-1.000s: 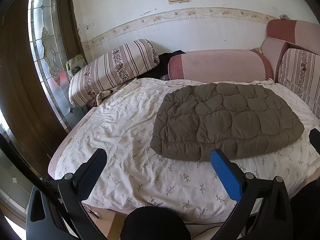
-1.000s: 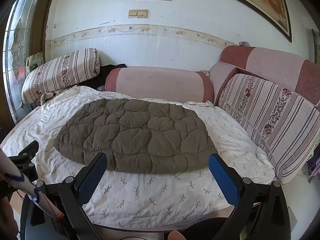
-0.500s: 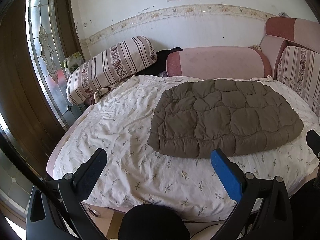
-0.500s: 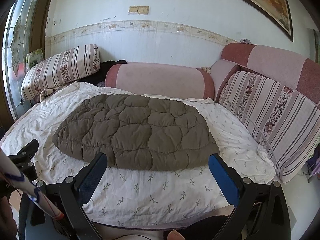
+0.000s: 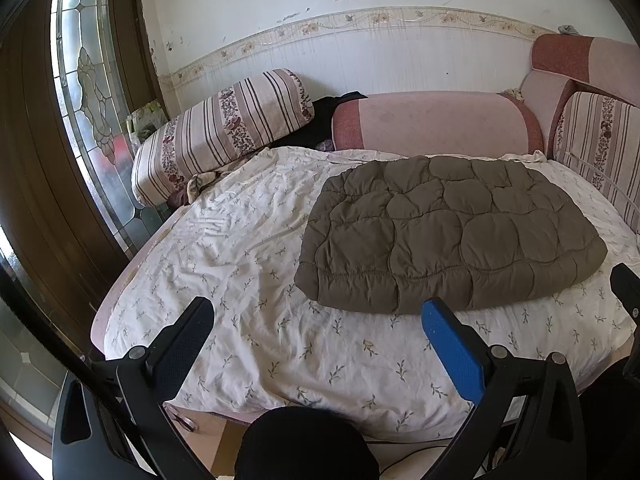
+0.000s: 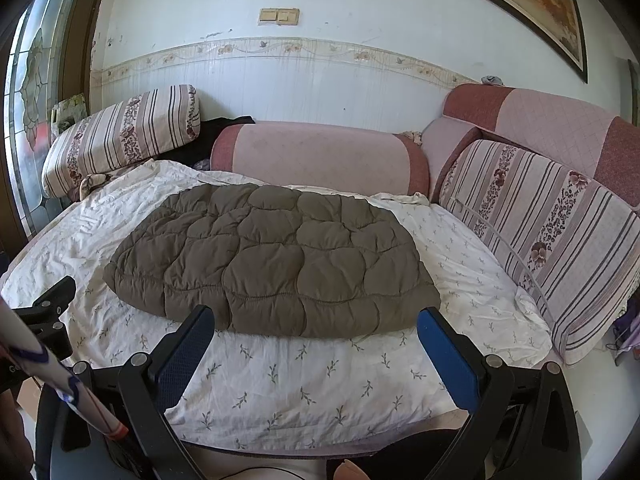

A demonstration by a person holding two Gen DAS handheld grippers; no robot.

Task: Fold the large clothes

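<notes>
Both hand-held grippers, left (image 5: 316, 316) and right (image 6: 316, 326), hover wide open and empty; the quilted brown coat (image 6: 272, 264), seemingly folded, needs matching grips along its near hem.

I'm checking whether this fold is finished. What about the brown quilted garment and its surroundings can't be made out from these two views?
- Brown quilted garment: sleeves, collar and underside are folded out of sight in both views.
- Dark clothing behind the striped bolster: mostly hidden, type unclear.
- Bed's near edge: cut off by the right tongs and the frame bottom.
- Framed picture: cropped by the fisheye rim.
</notes>
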